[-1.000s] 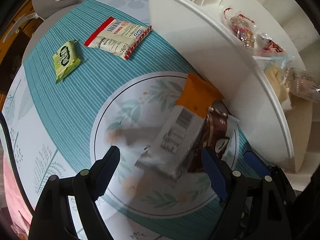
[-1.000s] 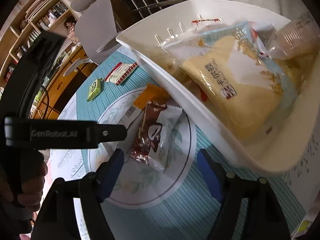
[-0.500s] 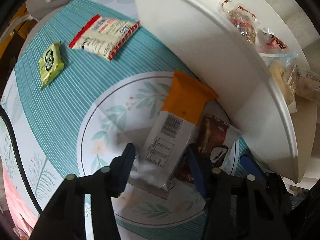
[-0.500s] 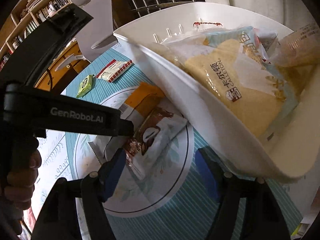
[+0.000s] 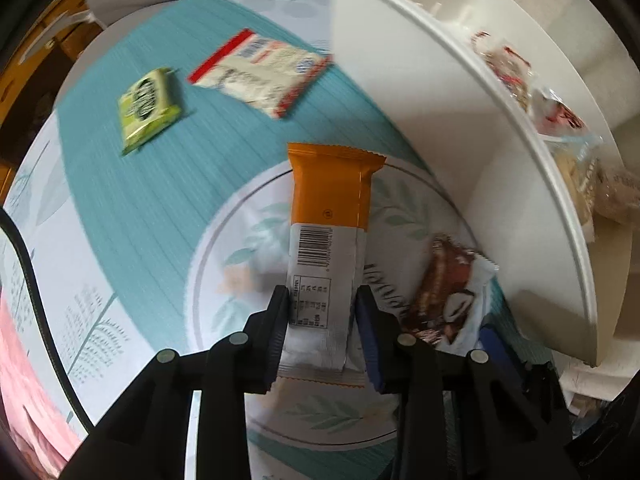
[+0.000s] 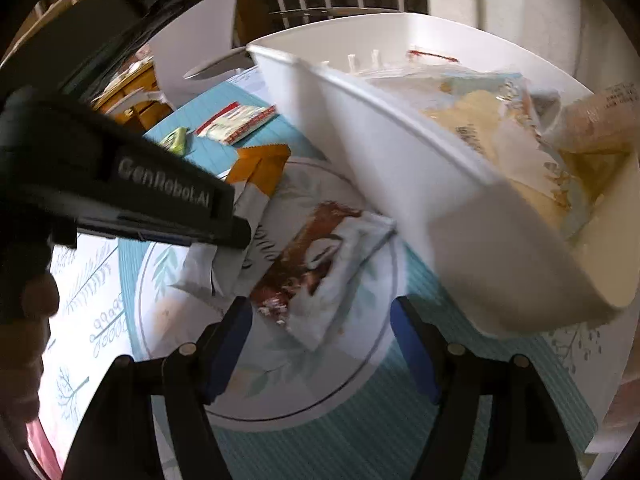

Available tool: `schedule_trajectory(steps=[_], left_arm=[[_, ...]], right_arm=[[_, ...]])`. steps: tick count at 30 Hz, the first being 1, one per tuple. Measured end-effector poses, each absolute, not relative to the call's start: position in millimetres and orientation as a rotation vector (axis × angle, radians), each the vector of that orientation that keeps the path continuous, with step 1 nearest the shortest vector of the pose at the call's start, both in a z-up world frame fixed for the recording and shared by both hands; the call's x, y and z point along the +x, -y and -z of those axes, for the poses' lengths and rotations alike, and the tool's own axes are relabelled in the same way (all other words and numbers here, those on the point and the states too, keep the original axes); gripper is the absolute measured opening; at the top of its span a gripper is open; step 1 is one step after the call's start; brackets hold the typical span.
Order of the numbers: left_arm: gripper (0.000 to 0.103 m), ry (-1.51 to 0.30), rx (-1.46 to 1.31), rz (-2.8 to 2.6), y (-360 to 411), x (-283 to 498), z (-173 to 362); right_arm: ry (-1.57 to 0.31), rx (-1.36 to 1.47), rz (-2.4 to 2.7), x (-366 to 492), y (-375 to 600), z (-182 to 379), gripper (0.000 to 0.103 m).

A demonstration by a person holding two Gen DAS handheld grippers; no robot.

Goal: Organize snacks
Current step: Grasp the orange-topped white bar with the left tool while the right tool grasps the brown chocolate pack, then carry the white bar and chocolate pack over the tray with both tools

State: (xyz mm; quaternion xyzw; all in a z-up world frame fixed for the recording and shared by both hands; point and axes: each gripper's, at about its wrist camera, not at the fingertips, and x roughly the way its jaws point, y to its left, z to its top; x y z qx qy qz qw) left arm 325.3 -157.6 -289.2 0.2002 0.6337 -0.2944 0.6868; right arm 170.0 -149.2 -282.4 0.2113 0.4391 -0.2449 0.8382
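An orange and white snack bar (image 5: 330, 196) lies lengthwise on the round table mat. My left gripper (image 5: 320, 300) points straight down over its white end, jaws closing, with the pads pressing both long sides. To its right lies a brown and white snack packet (image 5: 448, 292), tilted. In the right wrist view that packet (image 6: 316, 256) sits just ahead of my right gripper (image 6: 320, 320), which is open with nothing between its fingers. The bar's orange end (image 6: 264, 164) shows behind the left gripper's black body.
A white basket (image 5: 420, 92) with several snack bags, one a large yellow bag (image 6: 500, 128), stands right of the mat. A green packet (image 5: 148, 108) and a red-edged white packet (image 5: 260, 70) lie on the teal cloth farther back. A hand (image 6: 24, 320) holds the left gripper's handle.
The left jaws have drawn in from wide apart onto the orange and white bar, which now lies straight between them. The right gripper has edged closer to the brown packet.
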Motion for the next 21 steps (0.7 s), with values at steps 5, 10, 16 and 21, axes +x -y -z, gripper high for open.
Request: schedule_trajectory(steps=[5,10,16,21], left_arm=[[0.032,-1.440,0.375,0.590,129,333,290],[0.031,-1.432,0.327,0.526,108,338,285],[0.031,-1.421,0.264,0.482,72,338,263],[0.031,-1.397,0.211,0.468,49,322,233]], right_arm=[[-0.923,0.391,0.562,179,150,284,0.071],[-0.913,0.328,0.555,192,150,285,0.060],[-0.939,0.299,0.520,199,155,281,0.036],[-1.005,0.344,0.446,201,160,274,0.029]])
